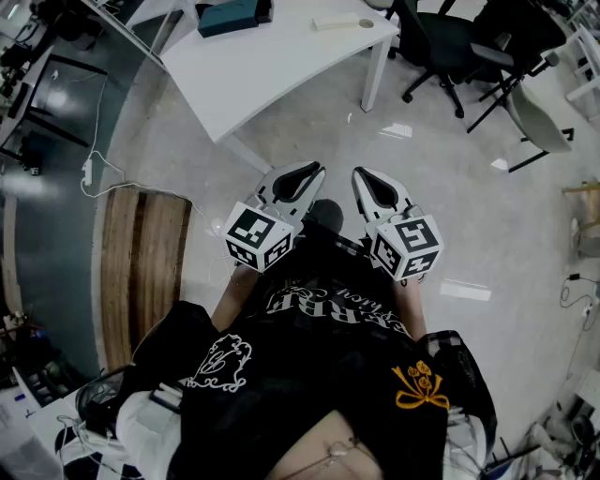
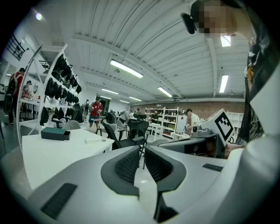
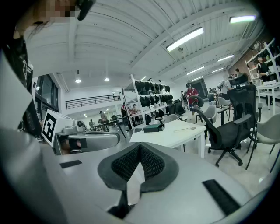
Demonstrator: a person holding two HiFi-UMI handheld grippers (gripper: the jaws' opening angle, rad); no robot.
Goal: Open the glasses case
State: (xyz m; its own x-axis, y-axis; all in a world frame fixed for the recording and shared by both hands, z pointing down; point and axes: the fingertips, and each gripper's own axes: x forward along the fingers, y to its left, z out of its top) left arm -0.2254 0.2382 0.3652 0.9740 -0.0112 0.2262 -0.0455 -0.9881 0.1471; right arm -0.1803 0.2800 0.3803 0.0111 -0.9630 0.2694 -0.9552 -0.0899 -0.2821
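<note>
A dark teal glasses case (image 1: 234, 14) lies on a white table (image 1: 281, 56) at the far side of the floor, well away from both grippers. It shows small in the left gripper view (image 2: 54, 133) and in the right gripper view (image 3: 153, 127). I hold both grippers side by side in front of my body, above the bare floor. My left gripper (image 1: 300, 174) has its jaws together with nothing between them. My right gripper (image 1: 371, 180) is shut too, its pads (image 3: 151, 162) meeting at the tips and empty.
A thin pale object (image 1: 342, 23) lies on the table to the right of the case. Black office chairs (image 1: 450, 47) stand right of the table. A wooden panel (image 1: 141, 262) and a white cable (image 1: 94, 169) lie on the floor at left. People stand among distant shelves (image 2: 95, 109).
</note>
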